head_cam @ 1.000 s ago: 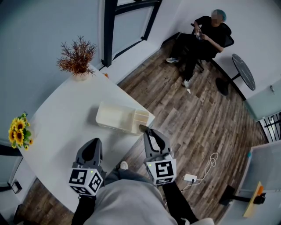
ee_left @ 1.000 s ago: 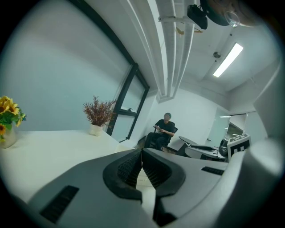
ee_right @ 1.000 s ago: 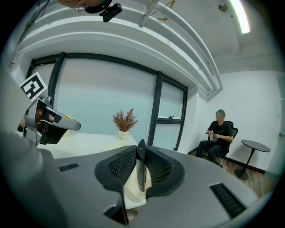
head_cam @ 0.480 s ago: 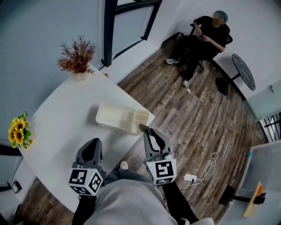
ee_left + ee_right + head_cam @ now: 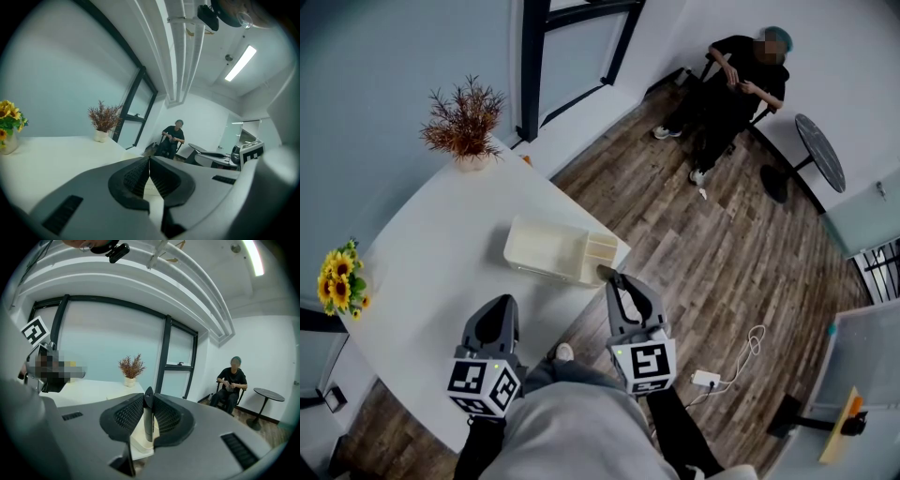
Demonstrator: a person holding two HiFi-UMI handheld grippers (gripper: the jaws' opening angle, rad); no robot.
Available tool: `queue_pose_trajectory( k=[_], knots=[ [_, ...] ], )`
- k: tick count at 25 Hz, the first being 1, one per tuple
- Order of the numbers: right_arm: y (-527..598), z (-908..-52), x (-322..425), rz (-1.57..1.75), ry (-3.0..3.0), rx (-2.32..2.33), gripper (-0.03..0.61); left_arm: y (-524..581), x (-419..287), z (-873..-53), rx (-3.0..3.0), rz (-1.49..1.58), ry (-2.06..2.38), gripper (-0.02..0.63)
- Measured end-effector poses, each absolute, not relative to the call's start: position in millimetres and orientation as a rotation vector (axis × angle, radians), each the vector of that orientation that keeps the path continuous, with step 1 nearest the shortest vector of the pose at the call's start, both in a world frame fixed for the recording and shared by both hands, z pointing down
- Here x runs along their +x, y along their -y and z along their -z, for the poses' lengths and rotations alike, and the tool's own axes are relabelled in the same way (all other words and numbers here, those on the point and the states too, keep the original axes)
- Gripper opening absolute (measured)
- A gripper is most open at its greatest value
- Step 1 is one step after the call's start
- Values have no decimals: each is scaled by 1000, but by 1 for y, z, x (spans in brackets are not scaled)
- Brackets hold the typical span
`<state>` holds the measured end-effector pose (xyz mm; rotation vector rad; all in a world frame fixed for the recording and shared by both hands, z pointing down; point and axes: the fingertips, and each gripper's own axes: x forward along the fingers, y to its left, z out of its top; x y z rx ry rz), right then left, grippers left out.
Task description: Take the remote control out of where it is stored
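A slim dark remote control [image 5: 148,420] stands on edge between the pads of my right gripper [image 5: 148,401], which is shut on it. In the head view the right gripper [image 5: 614,279] hovers just off the table's near corner, right next to the white storage box [image 5: 546,249], with the remote's tip [image 5: 606,274] poking out in front. The box has small compartments at its right end. My left gripper [image 5: 500,305] is over the white table [image 5: 422,253], short of the box. Its jaws [image 5: 149,166] are shut with nothing between them.
A vase of dried reddish plants [image 5: 467,127] stands at the table's far corner and sunflowers [image 5: 339,279] at its left edge. A person [image 5: 731,80] sits on a chair beside a round side table [image 5: 820,150]. A white charger and cable [image 5: 712,378] lie on the wood floor.
Neither gripper has moved and the remote stays in the right jaws. Only the seated person's arms have shifted a little.
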<state>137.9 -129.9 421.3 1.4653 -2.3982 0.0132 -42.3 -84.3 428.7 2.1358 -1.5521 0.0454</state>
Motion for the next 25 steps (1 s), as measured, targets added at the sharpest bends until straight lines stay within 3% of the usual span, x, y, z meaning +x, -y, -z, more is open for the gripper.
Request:
queue_pose_trajectory(
  k=[25],
  knots=[
    [131,-420,136,-18,2404,1474,68,84,-45,-429,2128,-43,1559,9]
  ],
)
